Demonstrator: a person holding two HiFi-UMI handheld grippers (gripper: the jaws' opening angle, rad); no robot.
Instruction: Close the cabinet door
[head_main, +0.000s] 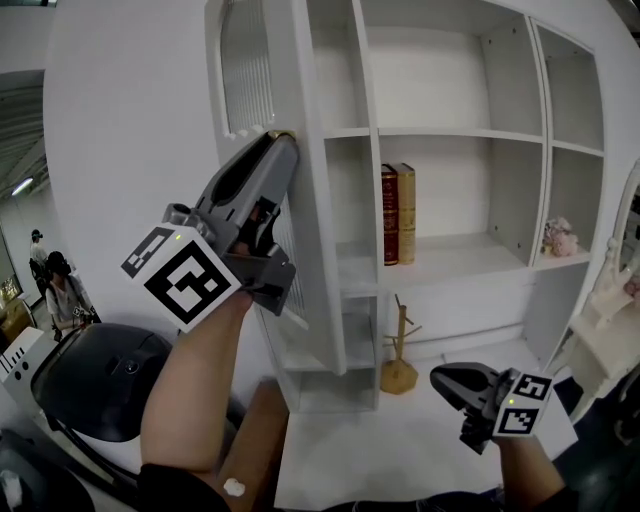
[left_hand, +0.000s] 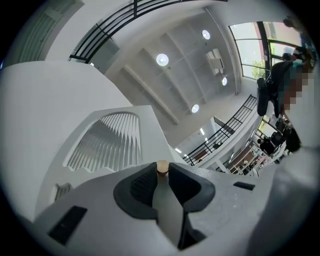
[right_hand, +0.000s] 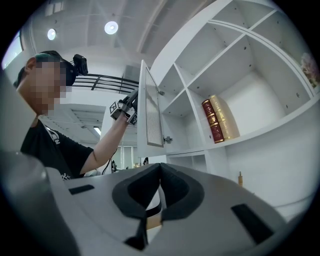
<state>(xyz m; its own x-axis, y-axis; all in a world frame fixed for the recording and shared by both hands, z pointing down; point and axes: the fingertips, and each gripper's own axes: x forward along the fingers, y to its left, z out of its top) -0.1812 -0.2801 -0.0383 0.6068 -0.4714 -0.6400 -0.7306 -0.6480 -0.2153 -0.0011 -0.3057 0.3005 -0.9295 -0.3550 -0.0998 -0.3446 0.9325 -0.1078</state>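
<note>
Currently your left gripper (head_main: 278, 138) has its jaws clamped on the free edge of the cabinet door (head_main: 320, 200), right by a small brass-coloured knob (left_hand: 162, 167); the white edge runs straight down the gap between the pads.

- Door: swung out from the cabinet (head_main: 450, 130), nearly edge-on to you, long axis upright, ribbed arched panel on its outer face.
- Hinge (right_hand: 167, 140) sits on the cabinet's left upright, so the open shelves lie to the right of the door in the head view. My read: the close is a swing that way, toward the books (head_main: 398, 215).
- Right gripper (head_main: 437, 375): low, well apart from the door, jaw tips together, nothing between them. Left is the hand for this job.
- Writing: none legible. Book spines are too small to read, and the cubes carry only square marker patterns.
</note>
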